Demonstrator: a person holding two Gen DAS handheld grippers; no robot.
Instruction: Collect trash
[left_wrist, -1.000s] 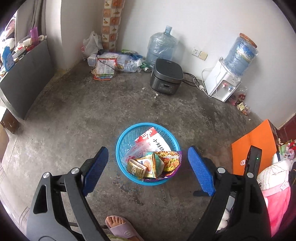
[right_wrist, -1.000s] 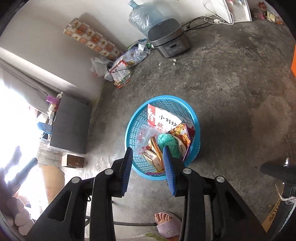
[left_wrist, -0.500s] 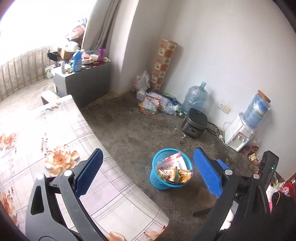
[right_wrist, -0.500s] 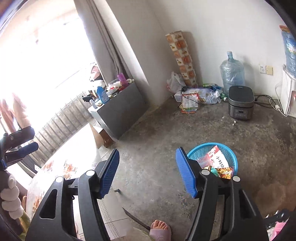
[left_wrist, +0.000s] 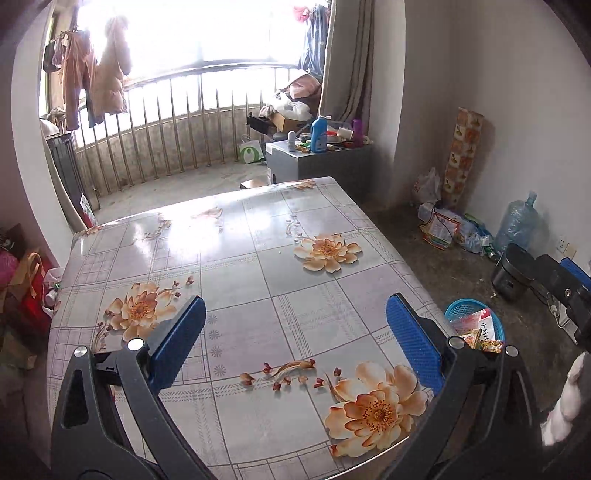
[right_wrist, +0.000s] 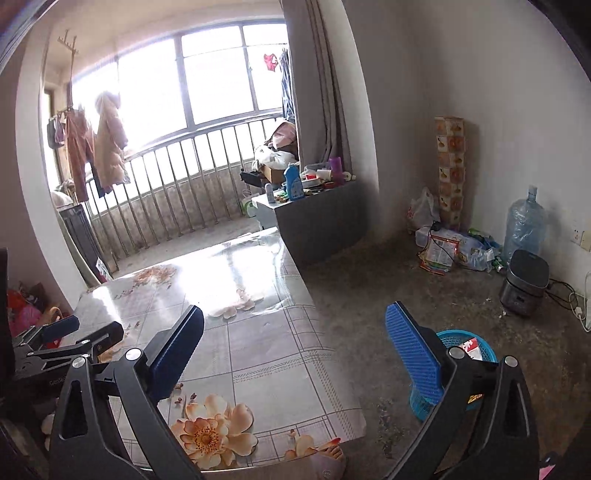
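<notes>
Both wrist views, late stage of trash collection. The table (left_wrist: 258, 280), under a floral cloth, shows no wrapper or scrap on any part in view, from its near edge to its far corners. The trash (left_wrist: 478, 328), packets and wrappers, lies in the blue basket (left_wrist: 456, 308) on the floor (left_wrist: 461, 280), just off the table's right edge; in the right view the same basket (right_wrist: 452, 338) stands beyond the table's near right corner. Judged from this, the table is cleared and the collecting looks nearly or wholly done. Still loose is a heap of bags and papers (right_wrist: 448, 245) against the far wall by the water bottle (right_wrist: 524, 221); whether it counts as trash cannot be told.

The left gripper (left_wrist: 295, 347) hangs over the table's near edge with jaws wide and nothing between them. The right gripper (right_wrist: 295, 349) straddles the near right corner; its jaws are opening, now wide, and hold nothing.

Change from one second ago: both cameras then looked down into the basket from just above it, the right jaws narrow over the packets and the left already wide. Both grippers have since lifted and swung away to face the table and balcony railing (left_wrist: 177, 122), and the basket has slid to the right margin of each view.
</notes>
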